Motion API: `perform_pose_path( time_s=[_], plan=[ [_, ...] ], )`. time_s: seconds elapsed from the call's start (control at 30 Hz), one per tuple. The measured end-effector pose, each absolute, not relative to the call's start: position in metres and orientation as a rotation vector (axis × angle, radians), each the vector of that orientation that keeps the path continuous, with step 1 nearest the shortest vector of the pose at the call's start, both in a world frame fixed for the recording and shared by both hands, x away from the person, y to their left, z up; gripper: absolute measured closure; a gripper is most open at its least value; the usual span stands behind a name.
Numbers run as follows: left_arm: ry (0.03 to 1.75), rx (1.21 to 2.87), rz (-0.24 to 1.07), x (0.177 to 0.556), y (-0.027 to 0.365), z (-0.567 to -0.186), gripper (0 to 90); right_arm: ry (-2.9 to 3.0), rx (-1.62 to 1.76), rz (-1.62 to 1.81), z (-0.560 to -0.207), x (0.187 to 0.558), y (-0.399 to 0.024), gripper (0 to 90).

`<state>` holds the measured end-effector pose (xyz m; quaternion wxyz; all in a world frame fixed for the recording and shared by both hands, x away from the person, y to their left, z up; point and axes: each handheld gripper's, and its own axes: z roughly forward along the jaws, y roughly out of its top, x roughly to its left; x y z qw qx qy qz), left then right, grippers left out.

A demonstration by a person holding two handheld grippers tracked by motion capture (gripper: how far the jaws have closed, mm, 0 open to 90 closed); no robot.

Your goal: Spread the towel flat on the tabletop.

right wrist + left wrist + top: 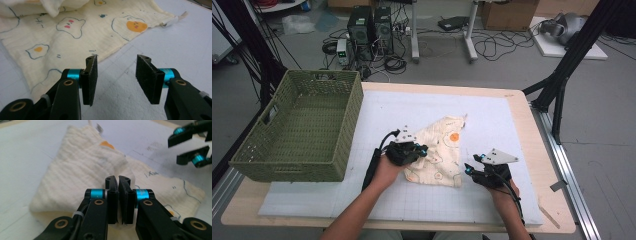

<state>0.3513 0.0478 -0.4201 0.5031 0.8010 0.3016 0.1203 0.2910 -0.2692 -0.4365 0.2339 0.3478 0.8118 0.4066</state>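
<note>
Left hand-held gripper (118, 202) is sitting w/ jaws squeezed nearly together on a fold of the cloth (438, 150), which is lying part-folded on the table (492, 125) mat, bunched just ahead of and under that gripper. Whether fabric is actually pinched betw. the pads is hard to tell; looks like a thin edge at most. Right hand-held gripper (116, 80) is hovering about half open, empty, w/ the cloth's printed edge just ahead-left of it. Risks: thin pinch slipping out on lift, or dragging the whole cloth and undoing the fold; right jaws scraping mat instead of catching the edge. Basket (297, 130) is standing well off beyond the left gripper.
</note>
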Motion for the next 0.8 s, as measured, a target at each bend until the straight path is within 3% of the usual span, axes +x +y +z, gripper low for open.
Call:
perform_pose_path(
  time_s=[0.43, 0.6, 0.7, 0.8],
  plan=[
    [0.925, 1.818, 0.435, 0.371, 0.095, -0.411, 84.9, 2.352, 0.877, 1.239, -0.442, 0.292, -0.227, 51.2],
    [0.953, 1.812, 0.444, 0.375, 0.100, -0.413, 84.7, 2.487, 0.834, 1.149, -0.451, 0.293, -0.213, 65.5],
    [0.969, 1.803, 0.447, 0.376, 0.103, -0.412, 84.5, 2.526, 0.803, 1.160, -0.449, 0.293, -0.214, 85.1],
    [0.974, 1.799, 0.444, 0.377, 0.107, -0.411, 84.2, 2.570, 0.811, 1.135, -0.446, 0.293, -0.215, 88.3]
  ],
)
